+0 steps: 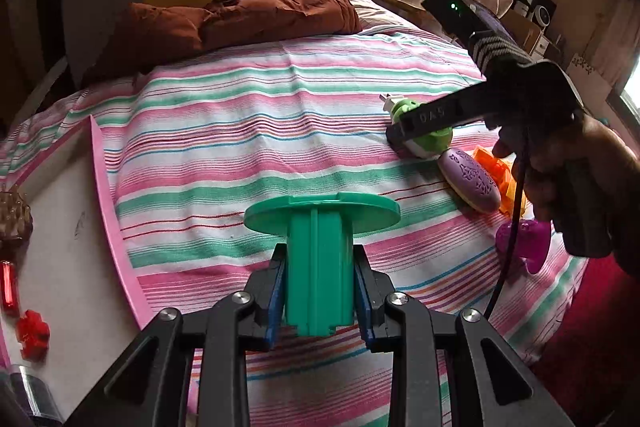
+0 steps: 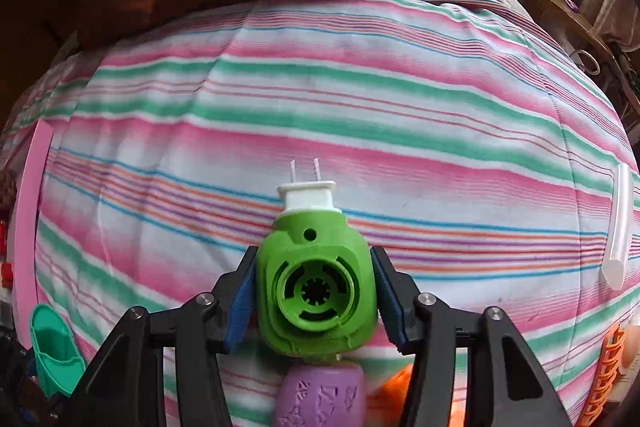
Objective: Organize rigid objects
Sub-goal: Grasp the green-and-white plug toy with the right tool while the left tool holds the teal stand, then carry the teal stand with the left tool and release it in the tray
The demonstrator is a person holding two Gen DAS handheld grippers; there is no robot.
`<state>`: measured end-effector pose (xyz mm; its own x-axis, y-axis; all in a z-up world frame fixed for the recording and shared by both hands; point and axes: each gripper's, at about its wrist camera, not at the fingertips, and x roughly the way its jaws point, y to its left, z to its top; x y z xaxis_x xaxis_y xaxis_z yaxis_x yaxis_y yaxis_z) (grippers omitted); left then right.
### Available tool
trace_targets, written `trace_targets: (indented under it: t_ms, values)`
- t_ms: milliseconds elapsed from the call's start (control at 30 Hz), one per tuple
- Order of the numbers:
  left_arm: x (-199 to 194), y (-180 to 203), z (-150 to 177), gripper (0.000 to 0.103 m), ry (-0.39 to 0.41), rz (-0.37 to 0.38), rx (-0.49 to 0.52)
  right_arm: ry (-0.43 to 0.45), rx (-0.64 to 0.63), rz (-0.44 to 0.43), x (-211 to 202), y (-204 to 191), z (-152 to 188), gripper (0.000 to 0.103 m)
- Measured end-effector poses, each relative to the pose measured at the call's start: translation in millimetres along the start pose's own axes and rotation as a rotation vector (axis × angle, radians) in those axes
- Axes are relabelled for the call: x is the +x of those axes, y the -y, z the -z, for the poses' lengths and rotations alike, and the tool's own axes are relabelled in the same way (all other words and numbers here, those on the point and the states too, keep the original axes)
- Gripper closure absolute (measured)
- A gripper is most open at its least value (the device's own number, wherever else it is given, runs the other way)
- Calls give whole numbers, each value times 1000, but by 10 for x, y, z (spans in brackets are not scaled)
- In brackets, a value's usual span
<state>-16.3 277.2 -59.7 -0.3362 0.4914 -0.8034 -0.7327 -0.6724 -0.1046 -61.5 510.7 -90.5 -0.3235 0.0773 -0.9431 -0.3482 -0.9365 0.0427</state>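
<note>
In the left wrist view, the left hand-held gripper [image 1: 320,291] is closed tight on a green spool-shaped piece [image 1: 320,251], its blue pads pressing the ribbed stem from both sides while the round flange stands above them, clear of the bed. At nine o'clock lies a pink-edged board [image 1: 80,227] carrying a red block [image 1: 33,334] at its near edge. At three o'clock a magenta toy [image 1: 528,243] rests on the striped sheet [image 1: 280,131], and just beyond it, toward two o'clock, a purple oval piece [image 1: 470,179] touches an orange lattice piece [image 1: 494,167].

Further out at two o'clock, the person's hand [image 1: 568,179] holds the right hand-held gripper [image 1: 404,131] over a green plug-in device [image 1: 430,141].

In the right wrist view, the right hand-held gripper [image 2: 314,289] stands about half open; the green plug-in device [image 2: 316,283] sits between its fingers on the sheet, prongs pointing to twelve o'clock. Narrow gaps show on both sides, so the pads are not pressing it.

At twelve o'clock, farthest off, a rust-brown quilt [image 1: 256,7] is heaped at the head of the bed.
</note>
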Motion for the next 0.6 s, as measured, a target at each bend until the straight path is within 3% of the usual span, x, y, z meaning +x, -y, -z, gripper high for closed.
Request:
trace_targets:
  t_ms: [233,300,433,600]
  values:
    - [-392,-77,31,73,62,-37,-20,34,-68,-60,-108,-481,380,50]
    - [-495,-117,53,73,75,-51,-29,66,-106,-42,-132,-584,490,50]
    - [-650,-192,116,73,88,-80,-50,123,-93,-33,-143,-551,578,50]
    - [-789,-278,228,73,95,-96,-74,134,-99,-43,-128,-532,536,50]
